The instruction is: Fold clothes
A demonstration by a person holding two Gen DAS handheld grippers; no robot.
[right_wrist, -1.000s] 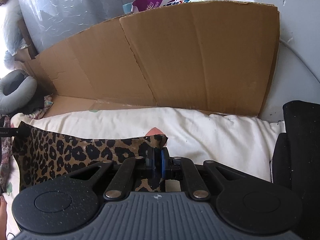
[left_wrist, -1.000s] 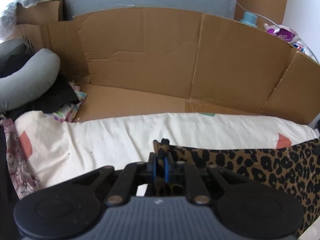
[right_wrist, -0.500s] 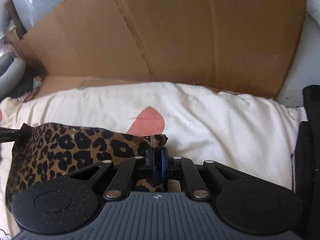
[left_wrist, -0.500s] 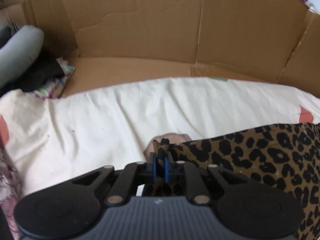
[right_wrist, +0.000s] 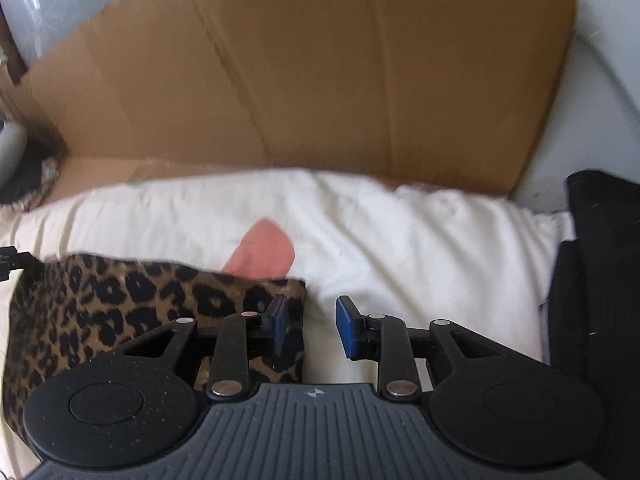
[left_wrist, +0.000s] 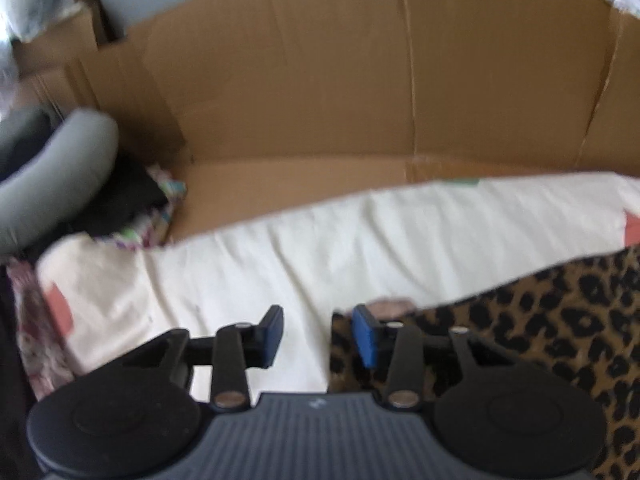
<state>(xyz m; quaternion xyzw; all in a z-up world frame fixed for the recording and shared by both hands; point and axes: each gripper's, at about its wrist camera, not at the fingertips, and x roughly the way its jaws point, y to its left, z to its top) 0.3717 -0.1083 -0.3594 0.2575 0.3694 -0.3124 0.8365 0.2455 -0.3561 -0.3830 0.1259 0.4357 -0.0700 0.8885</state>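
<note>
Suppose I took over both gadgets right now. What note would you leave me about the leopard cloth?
Left hand-held gripper: open, holding nothing, at the leopard cloth's left corner.
Right hand-held gripper: open, holding nothing, at the cloth's right corner.
The cloth lies on the cream sheet, in front of the cardboard.
Done: both corners let go and laid down.
Left: check the fold, probably fold again.
</note>
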